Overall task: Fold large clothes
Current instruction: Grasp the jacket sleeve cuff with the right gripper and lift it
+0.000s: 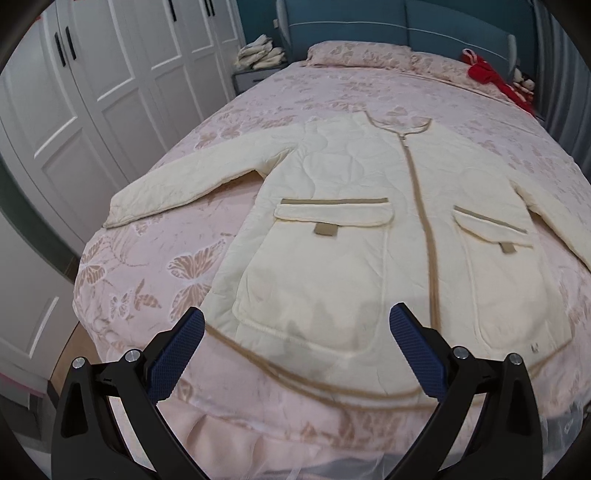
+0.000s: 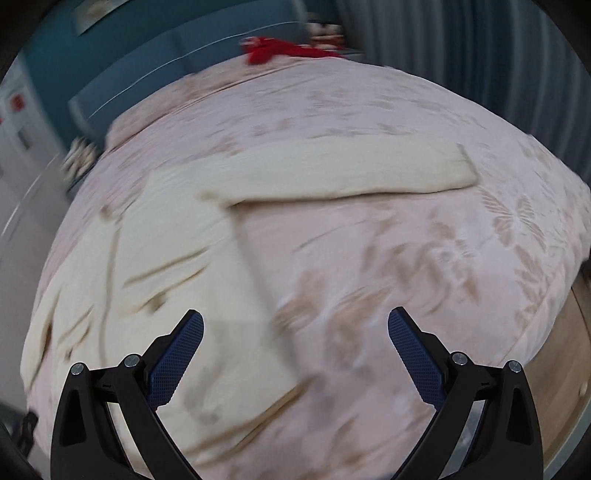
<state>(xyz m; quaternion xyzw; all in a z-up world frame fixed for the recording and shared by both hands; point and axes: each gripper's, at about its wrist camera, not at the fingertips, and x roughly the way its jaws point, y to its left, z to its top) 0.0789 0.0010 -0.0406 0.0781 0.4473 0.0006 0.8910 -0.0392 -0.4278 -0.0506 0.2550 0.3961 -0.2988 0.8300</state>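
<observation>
A cream quilted jacket (image 1: 332, 206) with tan trim, a front zip and two flap pockets lies flat, front up, on the pink bed (image 1: 155, 273), both sleeves spread out. My left gripper (image 1: 295, 325) is open and empty, just above the jacket's hem. In the blurred right wrist view the jacket's body (image 2: 155, 258) fills the left and one sleeve (image 2: 332, 173) stretches to the right. My right gripper (image 2: 295, 328) is open and empty, over the jacket's lower right corner.
White wardrobe doors (image 1: 92, 92) stand left of the bed. A nightstand with folded pale cloth (image 1: 260, 55) sits by the blue headboard (image 1: 369, 33). A pillow (image 1: 362, 55) and a red garment (image 1: 491, 74) lie at the head; the red garment also shows in the right wrist view (image 2: 280, 50).
</observation>
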